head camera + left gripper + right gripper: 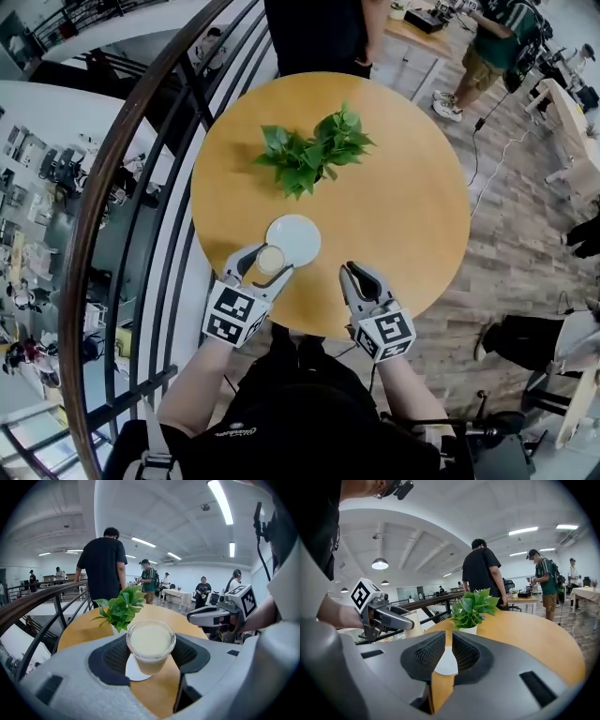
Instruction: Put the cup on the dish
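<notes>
A clear plastic cup [270, 259] of pale creamy drink sits between the pads of my left gripper [265, 264], which is shut on it. In the left gripper view the cup [151, 644] fills the gap between the jaws, with the white dish [133, 672] showing just below and beyond it. The round dish [298, 236] lies on the table, and the cup is at its near left rim; whether it touches I cannot tell. My right gripper [354, 272] rests to the right of the dish, jaws shut on nothing. Its own view shows the dish [446, 663] straight ahead.
A potted green plant [309, 150] stands on the round wooden table [412, 197] just behind the dish. A curved dark railing [122, 187] runs along the table's left side with a drop below. People stand beyond the far edge of the table.
</notes>
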A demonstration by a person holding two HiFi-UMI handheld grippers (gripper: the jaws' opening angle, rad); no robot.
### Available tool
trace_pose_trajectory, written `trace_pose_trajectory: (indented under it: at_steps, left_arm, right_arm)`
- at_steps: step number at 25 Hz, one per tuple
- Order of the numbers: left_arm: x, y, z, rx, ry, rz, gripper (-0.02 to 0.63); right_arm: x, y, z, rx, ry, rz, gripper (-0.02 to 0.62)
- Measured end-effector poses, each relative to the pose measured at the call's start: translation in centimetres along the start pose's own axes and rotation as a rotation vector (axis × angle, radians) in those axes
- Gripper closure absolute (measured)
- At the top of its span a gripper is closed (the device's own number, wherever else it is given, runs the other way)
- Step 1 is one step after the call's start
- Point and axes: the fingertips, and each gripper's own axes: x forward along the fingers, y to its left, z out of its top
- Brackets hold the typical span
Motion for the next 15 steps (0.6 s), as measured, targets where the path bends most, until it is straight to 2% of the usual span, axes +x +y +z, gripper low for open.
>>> trace_pose_trajectory:
  at_steps: [15]
  left_arm:
    - [8.1,2.8,-6.2,-0.035,0.119,0.021,0.341]
  right_arm:
    - [0.9,-1.7,-4.6,0.053,0.078,-0.011,0.565]
